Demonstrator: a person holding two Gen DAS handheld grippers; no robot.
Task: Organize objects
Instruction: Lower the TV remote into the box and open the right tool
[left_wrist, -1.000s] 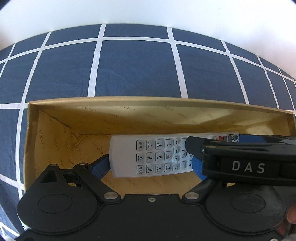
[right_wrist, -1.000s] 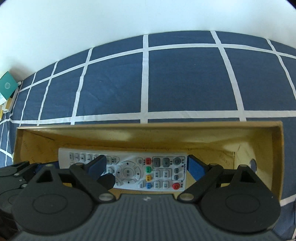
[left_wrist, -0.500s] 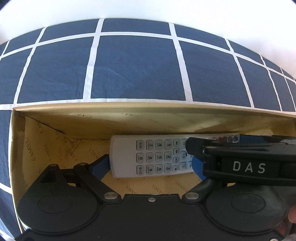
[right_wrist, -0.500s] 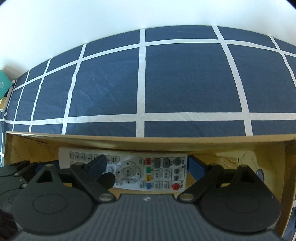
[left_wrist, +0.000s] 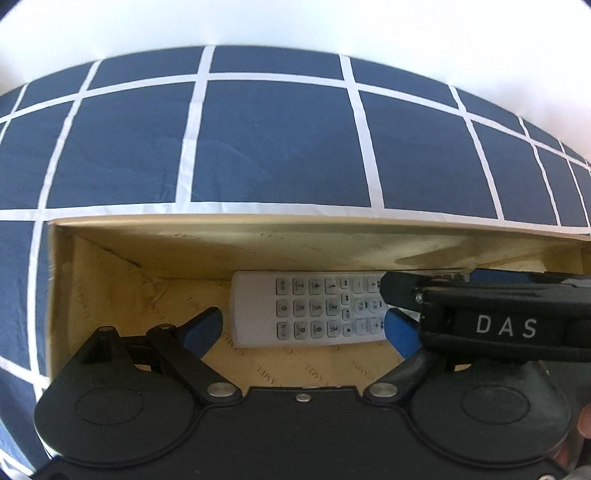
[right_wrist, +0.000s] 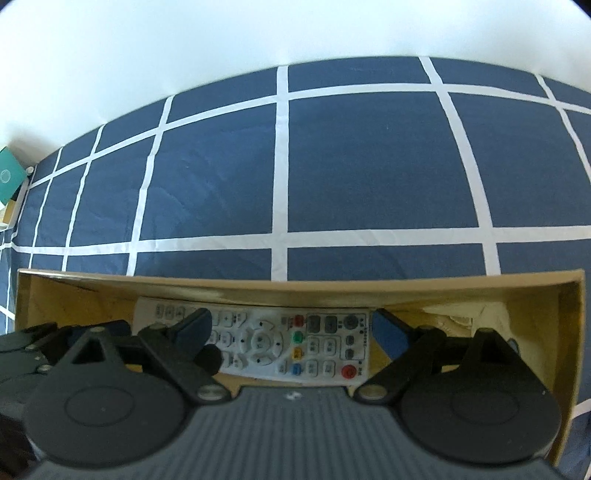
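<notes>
With the remote (left_wrist: 314, 308) lying in the box (left_wrist: 110, 280), both grippers, left (left_wrist: 303, 325) and right (right_wrist: 291, 328), hang with fingers apart, so lifting clear seems next.

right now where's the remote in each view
Left wrist: the remote lies lower centre on the box floor, keypad end showing, its right end hidden behind the other tongs.
Right wrist: the remote lies bottom centre, coloured-button end showing.
Shared landmark: the box's far wall against the checked blue sheet.
</notes>
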